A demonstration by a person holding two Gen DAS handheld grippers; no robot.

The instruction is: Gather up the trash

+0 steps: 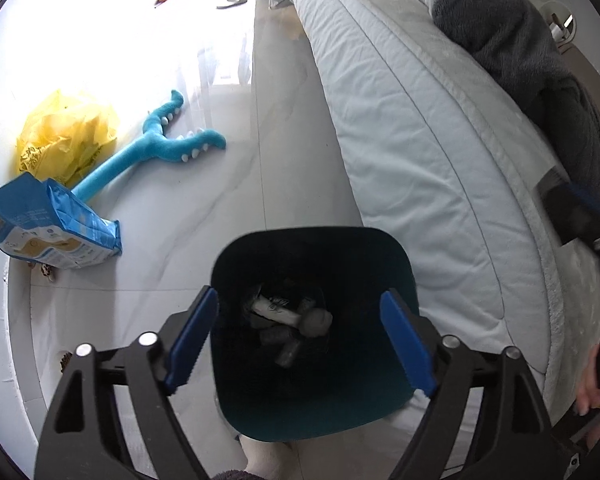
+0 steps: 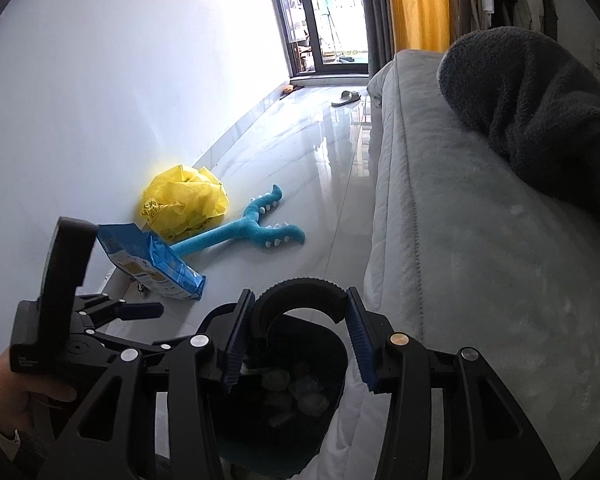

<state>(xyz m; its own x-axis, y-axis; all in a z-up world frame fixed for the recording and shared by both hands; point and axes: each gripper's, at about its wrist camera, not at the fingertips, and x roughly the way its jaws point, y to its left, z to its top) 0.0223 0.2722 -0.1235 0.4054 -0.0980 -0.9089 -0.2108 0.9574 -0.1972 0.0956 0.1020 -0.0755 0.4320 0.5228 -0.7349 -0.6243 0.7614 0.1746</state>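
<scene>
The dark teal plastic waste bin (image 1: 312, 412) stood on the pale glossy tiled floor (image 1: 283, 160), tight against the side of the pale grey quilted bed (image 1: 420, 140), with crumpled grey and white scraps (image 1: 287, 320) already lying at its bottom. Directly above the bin's mouth, the left gripper (image 1: 300, 336) hung with its blue-padded fingers (image 1: 191, 332) spread wide and nothing between them. Also over the bin, the right gripper (image 2: 297, 338) was clenched on a black ribbed plastic arc-shaped piece (image 2: 300, 296), one end pressed against each pad. That curved piece was the likeliest trouble: held only at its tips and arching past the fingers, away from the bin, it could have sprung out, or fallen outside the rim onto the floor or the bed's edge if let go too soon. With both grippers crowded over the one narrow opening, a knock between them, or against the rim, could have tipped the light bin. More remained uncollected on the floor beyond the bin, by the white wall: a crumpled yellow plastic bag (image 1: 65, 136) and a blue printed foil packet (image 1: 47, 228), with a blue plush claw-shaped toy (image 1: 155, 144) lying just beside them that could have been taken for rubbish by mistake.
</scene>
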